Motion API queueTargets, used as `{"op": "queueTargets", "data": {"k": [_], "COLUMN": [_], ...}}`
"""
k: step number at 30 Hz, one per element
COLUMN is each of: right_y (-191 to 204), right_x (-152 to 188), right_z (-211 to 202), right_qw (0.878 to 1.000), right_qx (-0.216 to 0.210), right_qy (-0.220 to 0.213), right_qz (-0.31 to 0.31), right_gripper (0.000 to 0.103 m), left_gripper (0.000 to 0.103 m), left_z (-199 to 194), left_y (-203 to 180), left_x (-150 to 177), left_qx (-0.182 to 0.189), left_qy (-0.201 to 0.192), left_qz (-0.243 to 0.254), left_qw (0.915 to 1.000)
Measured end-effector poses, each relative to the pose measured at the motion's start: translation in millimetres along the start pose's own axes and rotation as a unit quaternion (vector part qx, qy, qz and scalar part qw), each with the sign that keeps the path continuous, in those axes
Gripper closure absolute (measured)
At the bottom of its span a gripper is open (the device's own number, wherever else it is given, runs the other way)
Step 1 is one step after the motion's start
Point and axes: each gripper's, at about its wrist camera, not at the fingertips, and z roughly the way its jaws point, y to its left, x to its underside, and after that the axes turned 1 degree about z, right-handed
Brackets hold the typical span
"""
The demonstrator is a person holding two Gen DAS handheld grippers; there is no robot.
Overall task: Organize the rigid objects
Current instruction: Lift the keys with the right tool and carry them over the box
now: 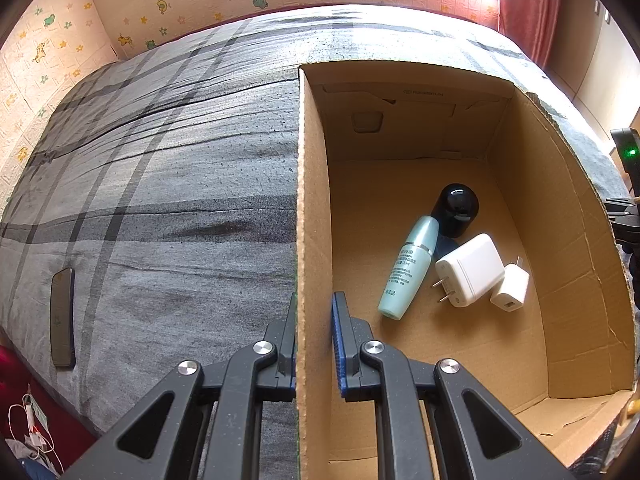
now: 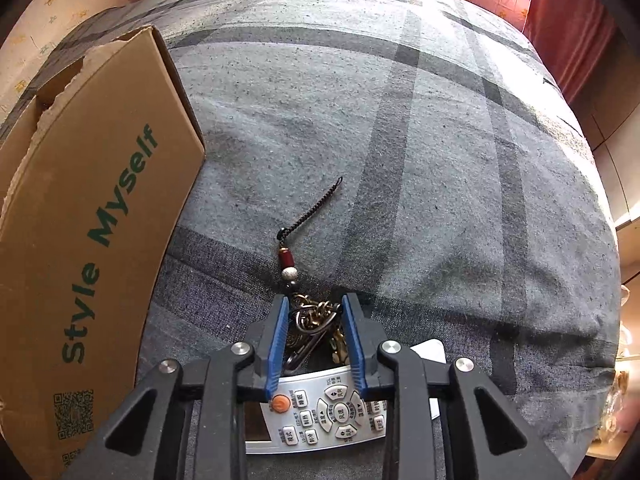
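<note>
Keychain (image 2: 316,320) of brass links, beaded cord running toward upper right, low centre of frame on bed (image 2: 440,160), clamped in right tool (image 2: 316,312); left tool (image 1: 314,312) pinching box (image 1: 312,200) wall.

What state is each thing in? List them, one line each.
Cardboard box: open-topped, wall clamped by left gripper.
Teal bottle: lying in box.
Black cylinder: in box, tipped.
Large white charger: in box, prongs out.
Small white charger: in box.
Keychain: gripped by right gripper.
Remote control: on the bedspread, face up.
Phone: flat on bedspread.
</note>
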Motion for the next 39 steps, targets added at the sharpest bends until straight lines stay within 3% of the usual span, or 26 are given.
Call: {"op": "queueTargets", "data": {"k": [3,4,5,14,39], "right_y": [1.9,3.5,4.4,7.4,32.6], "right_x": [-4.3,-5.0,-5.6,-9.1,-24.8], "right_z": [-12.0,-13.8,-15.6,-29.3,-125.6], "right_qw": [1.000,1.000,1.000,1.000,0.996], "right_qx": [-0.005,-0.004,-0.004,-0.011,-0.013], "right_qy": [-0.007,-0.008,-0.007,-0.017,-0.081], "right_qz": [0.002,0.001,0.000,0.002,-0.027], "right_gripper": [0.077,0.083,0.099,0.099,0.099], "left_gripper": [0.089,0.089,0.089,0.089,0.089], "left_z": [0.1,0.1,0.1,0.4,0.8], "left_y": [0.0,-0.1,-0.1,-0.3,-0.5], "left_x": [-0.4,-0.5,-0.5,-1.2,-1.4], "left_qx": [-0.001,0.000,0.000,0.000,0.001], "left_qy": [0.000,0.000,0.000,0.000,0.000], "left_qz": [0.000,0.000,0.000,0.001,0.001], "left_qw": [1.0000,1.0000,1.0000,1.0000,1.0000]}}
